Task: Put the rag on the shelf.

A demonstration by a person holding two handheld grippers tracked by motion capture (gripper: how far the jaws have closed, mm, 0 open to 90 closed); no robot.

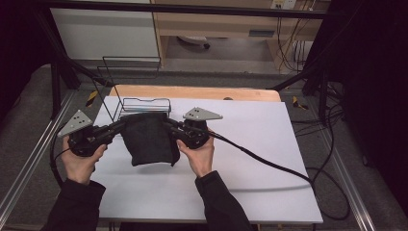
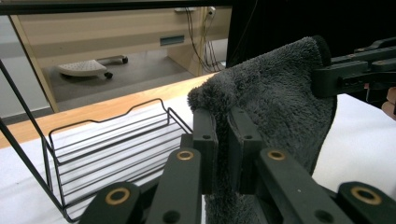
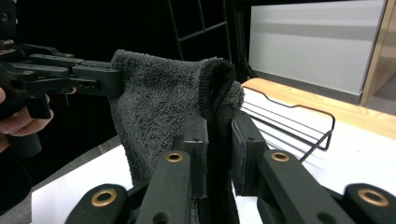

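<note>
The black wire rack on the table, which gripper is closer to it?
Left, though only slightly. The left gripper pinches the dark grey fluffy towel just before the black wire rack; the right gripper holds the towel's other corner, beside the rack's right end.

Both forearms wear dark long sleeves (image 1: 77,199). The left gripper (image 2: 222,140) and right gripper (image 3: 219,149) are matte black, with flat jaws on linkage bars pinned by brass-ringed rivets. Each carries a grey three-cornered plate (image 1: 202,114) dotted with small screws, and a black cable (image 1: 269,163) trails away from it.

Dark grey fluffy terry towel (image 1: 146,139), thin black metal wire rack (image 1: 144,103), matt white tabletop (image 1: 250,144), bare wood far edge.
</note>
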